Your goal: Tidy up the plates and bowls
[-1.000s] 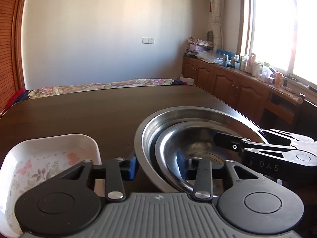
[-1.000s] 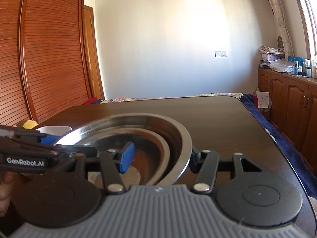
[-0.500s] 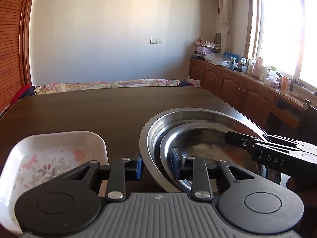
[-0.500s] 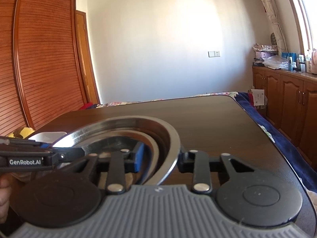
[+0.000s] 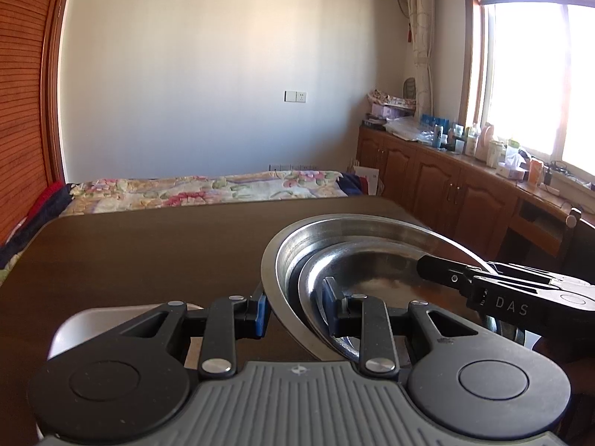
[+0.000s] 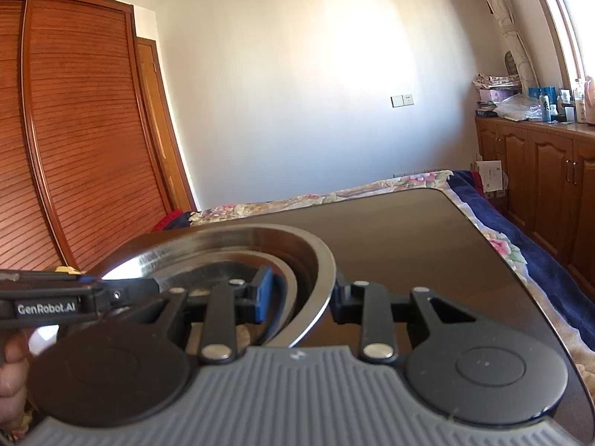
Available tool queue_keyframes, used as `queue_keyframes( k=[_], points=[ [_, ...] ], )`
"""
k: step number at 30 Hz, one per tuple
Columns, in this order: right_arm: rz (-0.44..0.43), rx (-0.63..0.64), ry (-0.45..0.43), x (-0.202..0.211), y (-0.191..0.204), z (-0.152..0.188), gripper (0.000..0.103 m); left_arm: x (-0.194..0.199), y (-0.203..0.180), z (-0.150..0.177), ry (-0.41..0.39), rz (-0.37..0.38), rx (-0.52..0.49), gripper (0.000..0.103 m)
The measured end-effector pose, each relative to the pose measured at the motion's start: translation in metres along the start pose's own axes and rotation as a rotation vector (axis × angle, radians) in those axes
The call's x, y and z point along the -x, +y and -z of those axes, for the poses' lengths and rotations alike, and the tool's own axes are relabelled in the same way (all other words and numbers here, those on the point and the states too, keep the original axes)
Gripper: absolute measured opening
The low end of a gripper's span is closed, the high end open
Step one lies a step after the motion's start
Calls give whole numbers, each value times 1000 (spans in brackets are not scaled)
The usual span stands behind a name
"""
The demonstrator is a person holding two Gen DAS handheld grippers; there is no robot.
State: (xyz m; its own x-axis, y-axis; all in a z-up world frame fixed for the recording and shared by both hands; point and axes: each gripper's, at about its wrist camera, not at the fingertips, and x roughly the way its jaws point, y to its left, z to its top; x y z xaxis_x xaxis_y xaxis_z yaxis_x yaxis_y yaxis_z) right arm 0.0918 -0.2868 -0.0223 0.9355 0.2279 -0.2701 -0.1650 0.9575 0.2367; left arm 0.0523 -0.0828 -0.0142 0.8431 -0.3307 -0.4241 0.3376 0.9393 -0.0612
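Observation:
Two nested steel bowls are held between both grippers above the dark table. The large outer bowl (image 5: 357, 226) holds a smaller inner bowl (image 5: 372, 260). My left gripper (image 5: 293, 310) is shut on the bowls' left rims, one finger outside, one inside. My right gripper (image 6: 301, 295) is shut on the right rims of the large bowl (image 6: 319, 260) and inner bowl (image 6: 286, 278). Each gripper shows in the other's view: the right one (image 5: 494, 290), the left one (image 6: 74, 297). The bowls tilt, lifted off the table.
A white floral dish (image 5: 74, 327) lies on the table (image 5: 148, 252) at lower left, mostly hidden by my left gripper. A bed with a floral cover (image 5: 208, 189) lies beyond the table. Wooden cabinets (image 5: 446, 186) run along the right wall; a wardrobe (image 6: 74, 148) stands left.
Both grippers have closed onto the bowl rims and risen with the bowls. The white dish has dropped low in the left wrist view.

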Motion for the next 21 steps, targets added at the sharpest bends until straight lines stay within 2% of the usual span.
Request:
queue_keyframes(
  k=[21],
  points=[
    [-70,34,-42,-6,42,-32,33,38,49,-30,-74,-47,40,31]
  ],
)
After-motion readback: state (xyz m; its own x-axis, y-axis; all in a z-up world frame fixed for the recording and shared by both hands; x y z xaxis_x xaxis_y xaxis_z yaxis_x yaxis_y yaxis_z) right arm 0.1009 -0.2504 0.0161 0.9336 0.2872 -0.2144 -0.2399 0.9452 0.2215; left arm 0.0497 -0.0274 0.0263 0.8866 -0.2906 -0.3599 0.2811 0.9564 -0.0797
